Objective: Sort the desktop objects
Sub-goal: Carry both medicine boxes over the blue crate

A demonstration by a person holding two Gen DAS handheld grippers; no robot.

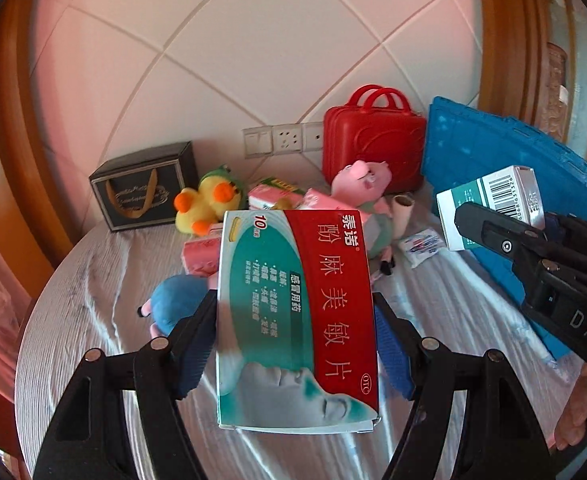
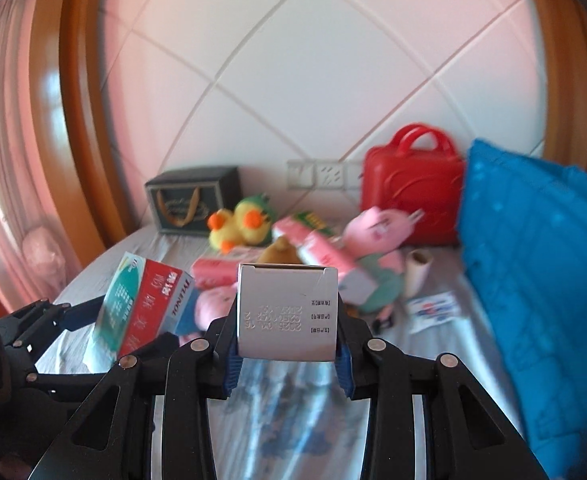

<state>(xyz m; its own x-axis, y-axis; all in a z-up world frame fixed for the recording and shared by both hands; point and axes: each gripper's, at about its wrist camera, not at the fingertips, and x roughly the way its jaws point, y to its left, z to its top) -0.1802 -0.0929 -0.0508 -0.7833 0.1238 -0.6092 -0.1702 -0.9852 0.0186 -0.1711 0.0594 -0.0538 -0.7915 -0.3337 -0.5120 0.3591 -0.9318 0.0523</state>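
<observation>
Left gripper (image 1: 295, 344) clamped on a flat red-and-teal medicine box (image 1: 297, 320), blue pads pressing both long edges; box held clear above the tabletop (image 1: 73, 320), printed face toward the camera. Right gripper (image 2: 287, 354) closed on a smaller silver-ended carton (image 2: 287, 312), pads on its two sides, embossed date stamp on the end flap facing the lens; this carton is also lifted off the surface. In the left wrist view the same carton shows as white and green with a barcode (image 1: 493, 204), pinched in the right gripper at the right edge, in front of a blue crate (image 1: 493, 160) that stands tilted there. Part of a hand (image 1: 581, 412) visible at lower right of that view. Tabletop covered with a wrinkled pale cloth. Remaining clutter lies toward the back: yellow duck plush (image 1: 203, 204), pink pig plush (image 1: 361, 180), blue plush (image 1: 177, 304) just behind the left gripper, pink tissue packs (image 1: 201, 254), a cardboard roll (image 1: 401, 212), a small white sachet (image 1: 421, 246). Red carry case (image 1: 373, 148) stands upright against the wall beside the crate; dark gift box (image 1: 145, 192) at far left. Right wrist view is blurred.
</observation>
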